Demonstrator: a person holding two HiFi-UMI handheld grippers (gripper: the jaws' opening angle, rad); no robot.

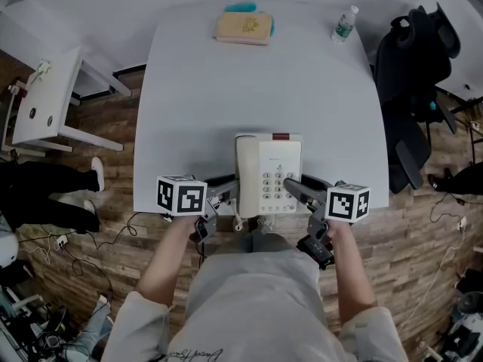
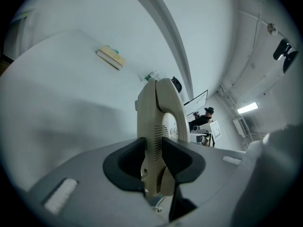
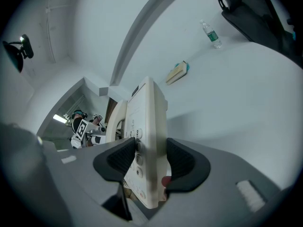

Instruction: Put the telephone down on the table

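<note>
Fingers (image 2: 124, 161) of left gripper (image 2: 152, 162): black ribbed pads closed tight on the handset-side edge of the cream plastic desk telephone (image 1: 268, 173). Right gripper (image 3: 151, 163): fingers (image 3: 185, 164) likewise clamped on the same telephone, on its keypad-side edge, with one pad over the buttons and the other on the underside.

Head view: telephone held between both grippers at the near edge of the white rectangular table (image 1: 226, 96). Keypad faces up, handset sits in its cradle along the left side, red strip at the far end. Near end of the body reaches just past the table edge. Cannot tell whether the base touches the tabletop.

Far edge of table: tan closed book (image 1: 243, 28) lying on something teal. Well to its right, a clear plastic bottle with green label (image 1: 344, 23), upright.

Black office chair (image 1: 413, 74) beside the table's right side. Left of the table: small white side desk (image 1: 44, 100) and a person's legs in dark trousers and white shoes (image 1: 56, 191), on wooden plank floor (image 1: 415, 225).
</note>
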